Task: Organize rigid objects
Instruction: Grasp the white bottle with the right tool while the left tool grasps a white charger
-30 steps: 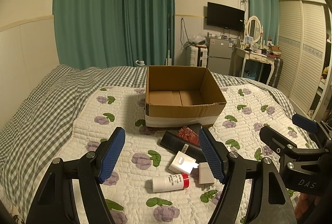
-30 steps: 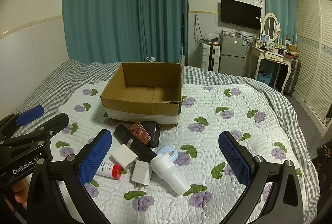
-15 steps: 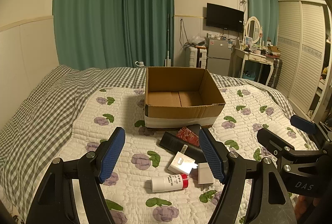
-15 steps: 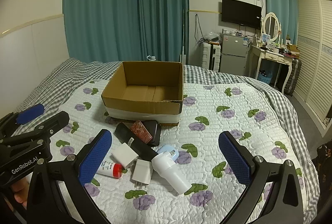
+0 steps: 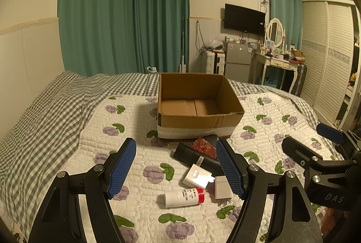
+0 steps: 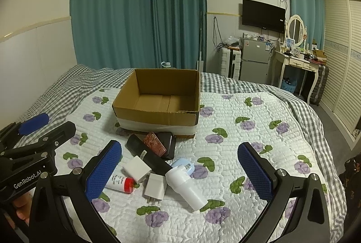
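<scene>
Small rigid items are lying in a loose heap on the floral quilt (image 6: 259, 121), just in front of the empty cardboard box (image 6: 158, 107): a white tube with a red cap (image 5: 183, 196), two white chargers (image 6: 136, 168) (image 6: 155, 186), a long black remote (image 6: 146, 156) with a red patterned case (image 6: 155, 147) resting across it, a dark flat case (image 6: 169, 143) beneath that, and a white bottle (image 6: 185, 186) touching a pale blue piece (image 6: 182, 165). Nothing is sitting in the box yet, so the sorting is judged to be only starting. Both claws are hovering above the heap, each spread wide and holding nothing: the left gripper (image 5: 176, 169) is framing the tube and chargers, while the right gripper (image 6: 180, 172) is bracketing the bottle. Next, one claw is probably needing to descend onto a single loose piece, likely the tube or bottle, closing across its narrow width before carrying it over the near wall of the box.
</scene>
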